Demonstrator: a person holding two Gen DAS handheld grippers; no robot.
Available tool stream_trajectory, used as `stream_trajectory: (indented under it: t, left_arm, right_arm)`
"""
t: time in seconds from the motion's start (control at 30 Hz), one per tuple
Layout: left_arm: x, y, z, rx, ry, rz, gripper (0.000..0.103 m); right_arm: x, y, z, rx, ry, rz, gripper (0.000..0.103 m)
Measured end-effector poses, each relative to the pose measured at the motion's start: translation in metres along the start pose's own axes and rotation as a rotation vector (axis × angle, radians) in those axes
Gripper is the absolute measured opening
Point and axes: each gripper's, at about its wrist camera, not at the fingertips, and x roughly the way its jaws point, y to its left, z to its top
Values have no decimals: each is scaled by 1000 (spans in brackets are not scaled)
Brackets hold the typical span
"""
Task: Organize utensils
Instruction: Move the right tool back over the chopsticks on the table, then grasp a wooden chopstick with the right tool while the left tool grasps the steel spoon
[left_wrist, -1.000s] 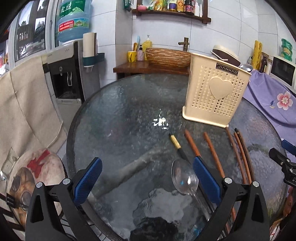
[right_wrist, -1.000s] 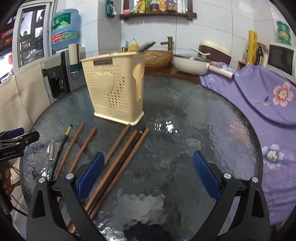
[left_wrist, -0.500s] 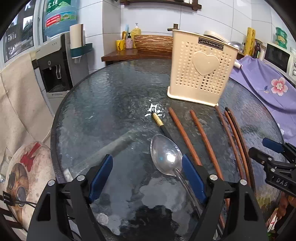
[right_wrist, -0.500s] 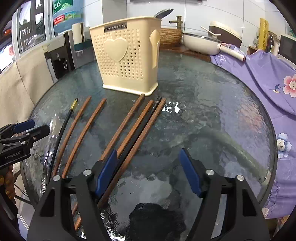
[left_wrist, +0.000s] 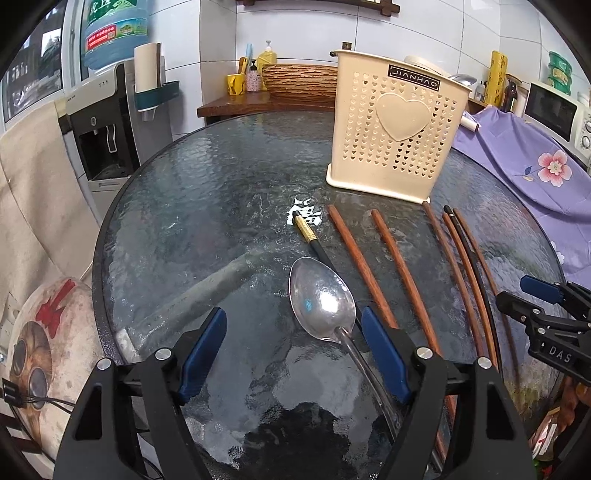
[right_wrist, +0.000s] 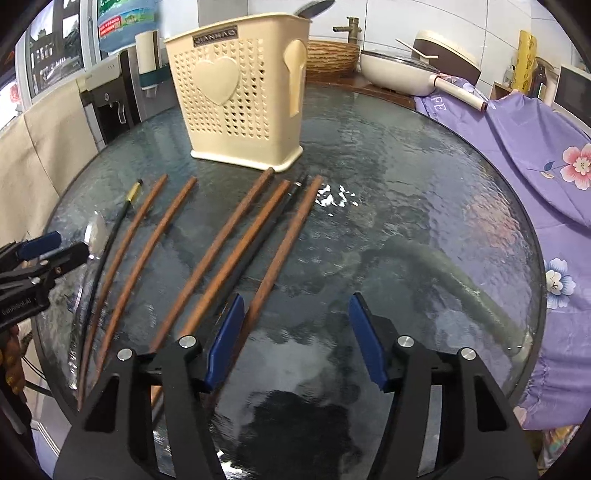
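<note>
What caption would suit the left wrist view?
Open left tool poised over a metal spoon, chopsticks and cream holder beyond.

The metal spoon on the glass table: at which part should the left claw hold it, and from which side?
Grip the spoon by its thin handle just behind the bowl, coming from above with the open left claw astride it. The wide bowl lies flat, and a black chopstick lies close beside it.

Both wrist views look low and close across the glass table (left_wrist: 192, 206), sharing the utensil holder (right_wrist: 240, 96).
</note>
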Motion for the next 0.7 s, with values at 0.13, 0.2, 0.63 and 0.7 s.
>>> stream_trajectory:
  t: [0.13, 0.2, 0.63, 0.7]
  left_arm:
    - [2, 0, 0, -3, 6, -4, 74]
    - [3, 0, 1, -2, 8, -6, 74]
    - [17, -9, 11, -87, 45, 11, 63]
    - [19, -12, 11, -101, 48, 21, 60]
  right_arm:
    - [2, -7, 1, 19, 13, 4, 58]
    - [5, -7, 4, 20, 15, 4, 57]
    - [14, 0, 16, 18, 16, -2, 51]
    - [15, -1, 16, 21, 15, 2, 51]
